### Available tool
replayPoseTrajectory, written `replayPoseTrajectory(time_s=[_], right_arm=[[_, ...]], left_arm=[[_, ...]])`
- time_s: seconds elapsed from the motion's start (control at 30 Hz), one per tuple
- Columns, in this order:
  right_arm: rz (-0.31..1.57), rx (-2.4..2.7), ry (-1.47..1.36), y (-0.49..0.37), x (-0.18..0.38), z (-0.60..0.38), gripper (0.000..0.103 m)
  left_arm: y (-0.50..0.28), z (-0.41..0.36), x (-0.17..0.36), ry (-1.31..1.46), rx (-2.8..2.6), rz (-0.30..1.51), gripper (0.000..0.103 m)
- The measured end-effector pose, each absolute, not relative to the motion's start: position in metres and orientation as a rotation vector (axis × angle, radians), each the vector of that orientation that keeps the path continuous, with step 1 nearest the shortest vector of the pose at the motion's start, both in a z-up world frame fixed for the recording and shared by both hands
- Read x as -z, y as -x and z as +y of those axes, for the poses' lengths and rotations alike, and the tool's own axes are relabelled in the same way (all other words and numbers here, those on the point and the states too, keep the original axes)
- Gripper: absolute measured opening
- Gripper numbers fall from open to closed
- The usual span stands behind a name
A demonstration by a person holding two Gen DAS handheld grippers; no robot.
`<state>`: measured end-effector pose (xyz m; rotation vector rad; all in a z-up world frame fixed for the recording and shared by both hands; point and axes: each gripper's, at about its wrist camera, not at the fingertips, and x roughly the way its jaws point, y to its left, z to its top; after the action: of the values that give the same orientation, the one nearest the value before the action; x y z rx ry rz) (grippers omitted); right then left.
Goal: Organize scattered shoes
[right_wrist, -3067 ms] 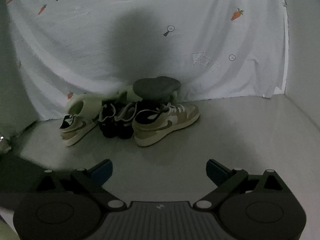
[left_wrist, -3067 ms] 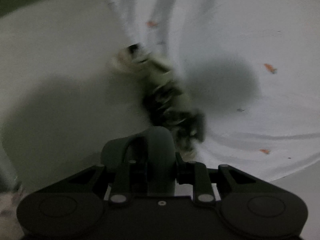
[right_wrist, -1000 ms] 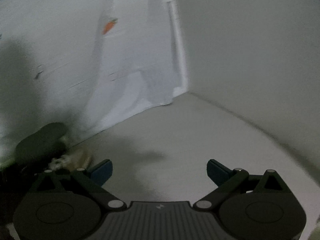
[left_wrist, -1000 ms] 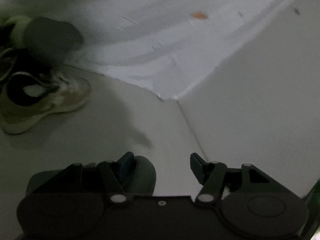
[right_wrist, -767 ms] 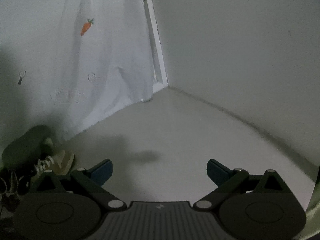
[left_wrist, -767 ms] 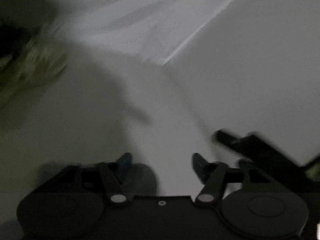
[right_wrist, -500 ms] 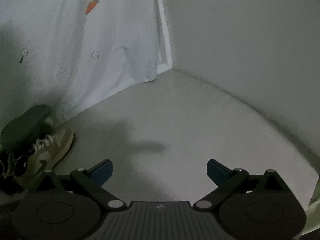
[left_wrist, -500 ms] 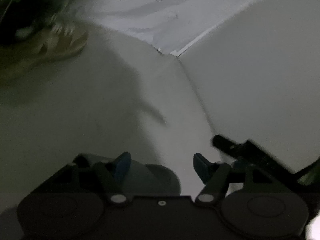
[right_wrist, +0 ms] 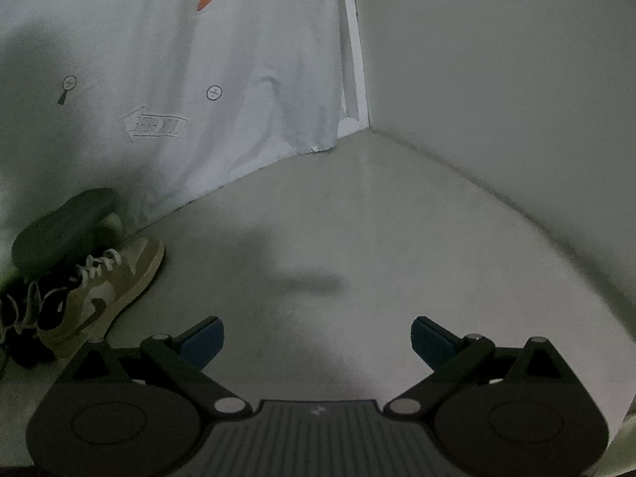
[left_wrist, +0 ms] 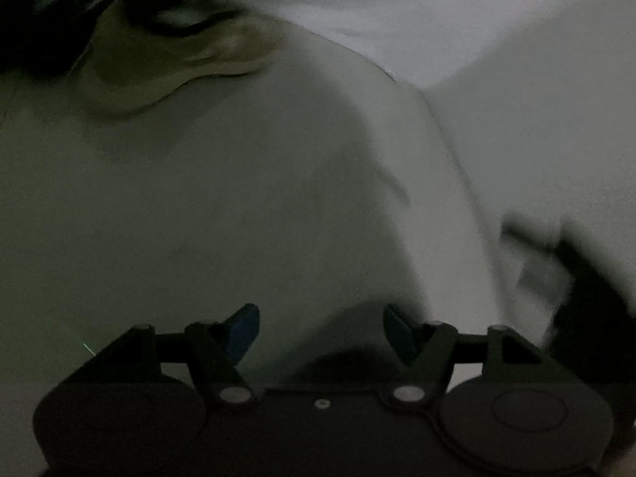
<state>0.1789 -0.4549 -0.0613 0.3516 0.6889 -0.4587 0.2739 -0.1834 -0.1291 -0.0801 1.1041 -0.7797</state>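
**Both grippers empty above bare floor, shoes piled at the left**

Held low over the grey floor point(right_wrist: 357, 238), right gripper point(right_wrist: 317, 338) aimed at the room's corner, jaws spread wide with nothing between them. Left gripper point(left_wrist: 320, 328) likewise parted and empty, tilted down toward the floor, view blurred and dim. Off to the left against the carrot-print sheet point(right_wrist: 198, 79): a tan sneaker point(right_wrist: 103, 290), white laces up, toe pointing toward the corner, with a dark slipper point(right_wrist: 63, 226) resting above it. Same tan sneaker point(left_wrist: 171, 59) smeared at upper left in the left wrist view. Black shoes point(right_wrist: 18, 318) beside it, partly cut off.
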Motion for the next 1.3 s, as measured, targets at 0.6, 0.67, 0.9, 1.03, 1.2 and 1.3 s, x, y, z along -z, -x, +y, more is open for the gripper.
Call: replayPoseTrajectory(time_s=[0.6,0.67,0.9,1.03,1.2,1.3], right_arm=[[0.696,0.423,-0.334,-0.166,0.069,-0.450,0.100],[0.700,0.422,-0.333,-0.166,0.071,-0.450,0.100],[0.725,0.357,-0.318,-0.182,0.077,-0.441,0.100],[0.734,0.313,-0.304,-0.191,0.079,-0.435,0.100],[0.733,0.240,-0.279,-0.208,0.082,-0.423,0.100],[0.737,0.196,-0.290,-0.220,0.087,-0.417,0.100]], left_arm=[[-0.257,-0.260,0.162,-0.085,0.898,0.869,0.018],[-0.264,-0.252,0.163,-0.005,0.755,0.866,0.017],[-0.288,-0.218,0.158,0.214,0.420,0.904,0.022],[-0.278,-0.198,0.134,0.159,0.462,0.904,0.068],[-0.269,-0.139,0.109,0.367,0.468,0.816,0.076],[-0.287,-0.117,0.092,0.520,0.443,0.723,0.079]])
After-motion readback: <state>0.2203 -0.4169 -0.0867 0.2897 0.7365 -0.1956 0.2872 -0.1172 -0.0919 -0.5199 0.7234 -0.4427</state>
